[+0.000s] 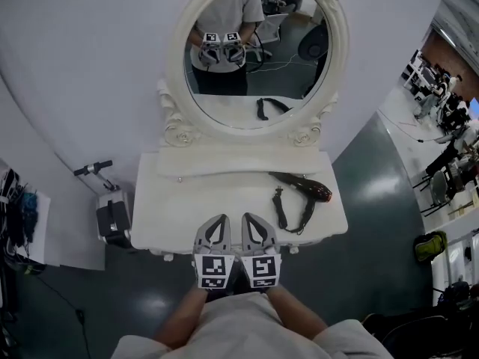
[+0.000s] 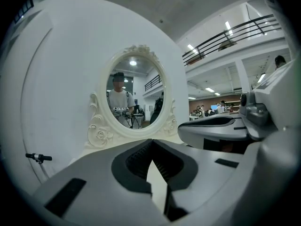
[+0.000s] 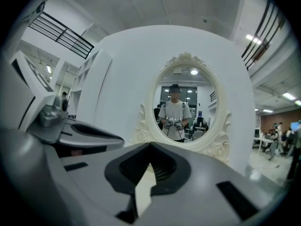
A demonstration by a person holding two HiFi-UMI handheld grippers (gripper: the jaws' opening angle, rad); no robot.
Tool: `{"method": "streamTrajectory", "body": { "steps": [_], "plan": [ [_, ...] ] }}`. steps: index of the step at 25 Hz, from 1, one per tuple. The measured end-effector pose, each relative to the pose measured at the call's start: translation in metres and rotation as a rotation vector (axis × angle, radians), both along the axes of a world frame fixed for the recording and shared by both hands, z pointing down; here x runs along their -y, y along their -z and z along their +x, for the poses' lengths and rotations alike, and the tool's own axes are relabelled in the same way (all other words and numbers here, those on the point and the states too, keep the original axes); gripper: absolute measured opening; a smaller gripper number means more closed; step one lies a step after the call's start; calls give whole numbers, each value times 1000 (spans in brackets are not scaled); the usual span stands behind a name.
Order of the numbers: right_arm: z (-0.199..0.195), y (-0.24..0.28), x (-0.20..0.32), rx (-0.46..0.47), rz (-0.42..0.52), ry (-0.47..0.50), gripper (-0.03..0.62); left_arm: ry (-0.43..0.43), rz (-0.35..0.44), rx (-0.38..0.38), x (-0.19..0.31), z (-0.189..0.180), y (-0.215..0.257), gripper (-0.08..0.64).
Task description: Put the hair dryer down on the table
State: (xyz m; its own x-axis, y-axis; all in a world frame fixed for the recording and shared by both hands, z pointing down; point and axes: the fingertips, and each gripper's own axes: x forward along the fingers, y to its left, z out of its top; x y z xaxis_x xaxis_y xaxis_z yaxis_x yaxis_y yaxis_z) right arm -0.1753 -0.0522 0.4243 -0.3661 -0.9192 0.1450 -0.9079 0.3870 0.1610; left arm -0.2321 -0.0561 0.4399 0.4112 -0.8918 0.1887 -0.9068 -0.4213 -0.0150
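The dark hair dryer (image 1: 305, 186) lies on its side on the right part of the white dressing table (image 1: 187, 208), with its black cord (image 1: 292, 214) looped just in front of it. No gripper touches it. My left gripper (image 1: 221, 219) and right gripper (image 1: 249, 218) hover side by side over the table's front edge, left of the dryer, both shut and empty. In the left gripper view the jaws (image 2: 151, 144) meet with nothing between them. The right gripper (image 3: 150, 149) looks the same. Both point at the oval mirror (image 3: 184, 102).
The ornate oval mirror (image 1: 258, 51) stands at the table's back and reflects the person and both grippers. A black box (image 1: 112, 219) and a handlebar (image 1: 93, 169) sit on the floor to the left. A green bag (image 1: 429, 245) and people are far right.
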Motion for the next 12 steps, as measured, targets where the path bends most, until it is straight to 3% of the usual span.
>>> {"method": "streamTrajectory", "body": {
  "steps": [7,12],
  "plan": [
    [8,-4,1,16,-26,-32,15,-14,-21,-12,6,0,-5,8],
    [0,-17,-4,64,-97,-62,15,-46,-51,8,3,-7,-14,9]
  ]
}}
